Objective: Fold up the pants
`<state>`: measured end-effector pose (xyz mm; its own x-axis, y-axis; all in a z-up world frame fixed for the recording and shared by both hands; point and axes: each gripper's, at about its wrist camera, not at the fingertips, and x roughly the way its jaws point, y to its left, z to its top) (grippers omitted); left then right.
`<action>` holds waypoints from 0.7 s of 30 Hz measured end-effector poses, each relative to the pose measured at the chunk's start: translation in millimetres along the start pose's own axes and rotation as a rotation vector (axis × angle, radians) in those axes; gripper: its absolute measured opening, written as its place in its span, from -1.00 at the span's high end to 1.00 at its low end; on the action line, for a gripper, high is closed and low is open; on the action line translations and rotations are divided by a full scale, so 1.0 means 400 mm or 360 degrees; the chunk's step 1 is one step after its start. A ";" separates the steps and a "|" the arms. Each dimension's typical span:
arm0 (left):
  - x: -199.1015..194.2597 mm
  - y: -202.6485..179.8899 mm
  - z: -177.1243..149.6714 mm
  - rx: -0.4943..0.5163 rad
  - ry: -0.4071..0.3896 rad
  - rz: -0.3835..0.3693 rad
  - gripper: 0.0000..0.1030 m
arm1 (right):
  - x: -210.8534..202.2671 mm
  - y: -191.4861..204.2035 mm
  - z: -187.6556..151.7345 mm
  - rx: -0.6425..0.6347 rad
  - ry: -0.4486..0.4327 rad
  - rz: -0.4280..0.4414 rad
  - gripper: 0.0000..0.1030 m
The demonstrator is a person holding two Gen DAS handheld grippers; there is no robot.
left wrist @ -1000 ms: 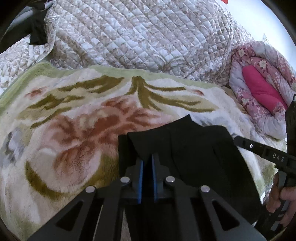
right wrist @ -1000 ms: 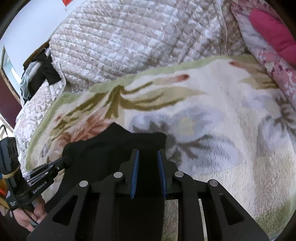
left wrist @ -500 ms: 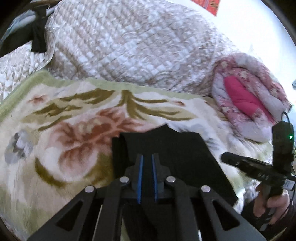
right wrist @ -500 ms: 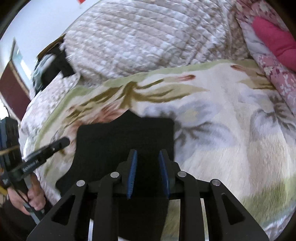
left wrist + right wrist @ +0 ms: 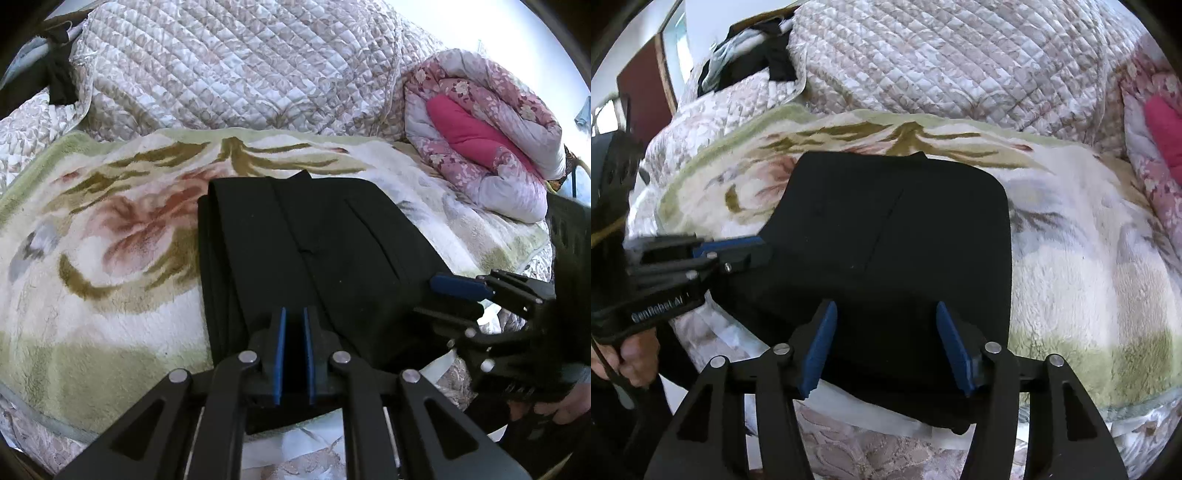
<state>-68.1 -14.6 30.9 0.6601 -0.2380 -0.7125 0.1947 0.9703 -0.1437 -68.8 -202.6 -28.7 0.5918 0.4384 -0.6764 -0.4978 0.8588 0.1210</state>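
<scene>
Pants lie folded into a black block on the floral blanket atop the bed, near edge pinched in the nearly closed left gripper, seemingly to steady them, while the right gripper, jaws just opened wide, grips nothing; their underside stays hidden.

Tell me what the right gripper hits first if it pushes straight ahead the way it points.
Most likely the folded black pants, lying right ahead of the right gripper, whose jaws have just been opening; depth is uncertain.
</scene>
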 end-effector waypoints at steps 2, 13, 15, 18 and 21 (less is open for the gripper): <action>-0.004 0.003 0.002 -0.0009 -0.0003 0.0006 0.77 | -0.019 -0.015 0.003 0.0079 -0.0033 -0.0003 -0.10; -0.027 0.047 -0.003 -0.0102 -0.0012 0.0079 0.44 | -0.021 -0.043 0.014 0.0146 0.0016 -0.0056 -0.10; -0.029 0.044 0.004 -0.0101 -0.0013 0.0083 0.44 | -0.025 -0.047 0.017 0.0163 0.0008 -0.0054 -0.10; -0.032 0.037 0.017 -0.0094 -0.0024 0.0074 0.44 | -0.026 -0.050 0.019 0.0176 0.0008 -0.0060 -0.10; -0.032 0.027 0.031 -0.0069 -0.0043 0.0073 0.44 | -0.025 -0.051 0.023 0.0186 0.0007 -0.0055 -0.10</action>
<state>-65.6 -1.8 46.9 0.6872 -0.1938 -0.7002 0.1324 0.9810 -0.1416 -58.7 -222.0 -17.5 0.6044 0.4069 -0.6849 -0.3997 0.8986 0.1811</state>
